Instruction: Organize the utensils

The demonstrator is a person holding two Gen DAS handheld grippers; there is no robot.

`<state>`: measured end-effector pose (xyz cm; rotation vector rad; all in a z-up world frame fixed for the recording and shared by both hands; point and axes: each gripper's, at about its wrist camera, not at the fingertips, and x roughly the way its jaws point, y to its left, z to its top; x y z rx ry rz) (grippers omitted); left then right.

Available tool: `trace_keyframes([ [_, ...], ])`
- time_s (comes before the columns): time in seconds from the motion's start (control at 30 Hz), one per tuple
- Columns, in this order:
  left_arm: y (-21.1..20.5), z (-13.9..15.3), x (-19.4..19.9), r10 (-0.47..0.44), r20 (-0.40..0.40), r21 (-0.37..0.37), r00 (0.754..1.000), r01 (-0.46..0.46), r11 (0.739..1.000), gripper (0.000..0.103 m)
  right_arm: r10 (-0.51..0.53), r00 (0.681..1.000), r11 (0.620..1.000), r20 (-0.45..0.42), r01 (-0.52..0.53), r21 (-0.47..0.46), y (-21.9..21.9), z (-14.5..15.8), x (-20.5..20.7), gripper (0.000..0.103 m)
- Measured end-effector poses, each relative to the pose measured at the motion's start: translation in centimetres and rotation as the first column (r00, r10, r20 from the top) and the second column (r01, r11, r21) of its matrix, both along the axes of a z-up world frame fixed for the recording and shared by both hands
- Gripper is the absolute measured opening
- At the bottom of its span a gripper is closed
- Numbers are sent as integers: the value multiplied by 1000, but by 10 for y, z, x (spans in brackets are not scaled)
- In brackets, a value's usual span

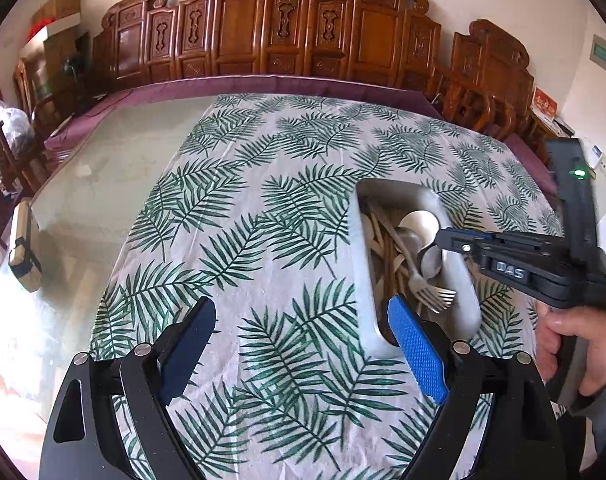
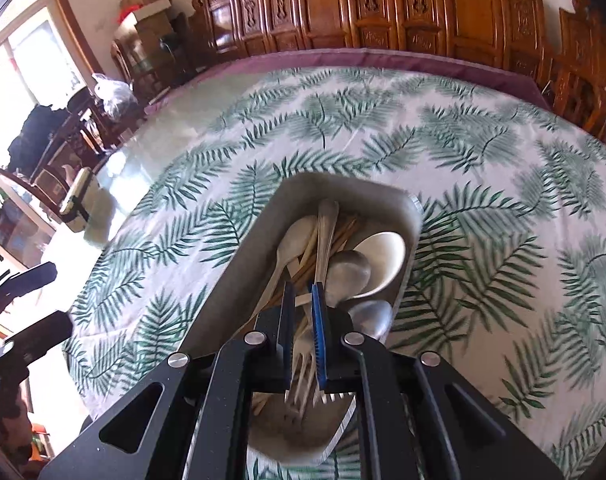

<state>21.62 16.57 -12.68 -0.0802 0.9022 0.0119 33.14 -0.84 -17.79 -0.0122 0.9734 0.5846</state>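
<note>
Grey rectangular metal tray (image 2: 345, 188) of mixed utensils on leaf-print tablecloth (image 1: 263, 208) toward table's right edge, right gripper (image 2: 303, 300) jaws nearly closed, over the tray above silver metal forks (image 2: 303, 376), nothing visibly clamped, left gripper (image 1: 303, 320) jaws wide, empty, beside tray.

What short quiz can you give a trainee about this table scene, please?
1. True or false: the fingers of the left gripper stand open above the tablecloth.
2. Where does the fork lie? A: in the metal tray. B: on the tablecloth. C: between the fingers of the left gripper.
3. Fill in the missing word: the tablecloth bears a print of green ____.

Key: 1 true; 2 A; 3 leaves.
</note>
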Motion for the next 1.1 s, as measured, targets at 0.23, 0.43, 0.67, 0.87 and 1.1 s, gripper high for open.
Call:
trace_keyframes([
  [0.23,-27,17,-19,-26,32,19,999,25,999,95,-35,995,999,93,32,29,-47,44,-51,11],
  [0.43,-57,32,-42,-49,56,49,997,46,998,95,-70,986,997,148,64,43,-88,68,-96,22],
  [0.67,-89,46,-68,-63,82,59,995,59,997,95,-135,968,991,210,132,27,-129,90,-144,48],
  [0.87,-112,58,-90,-74,103,80,992,66,995,95,-210,943,977,257,208,37,-162,106,-182,81],
  [1.1,-133,73,-121,-82,152,88,985,69,994,95,-276,910,960,309,275,50,-191,117,-224,100],
])
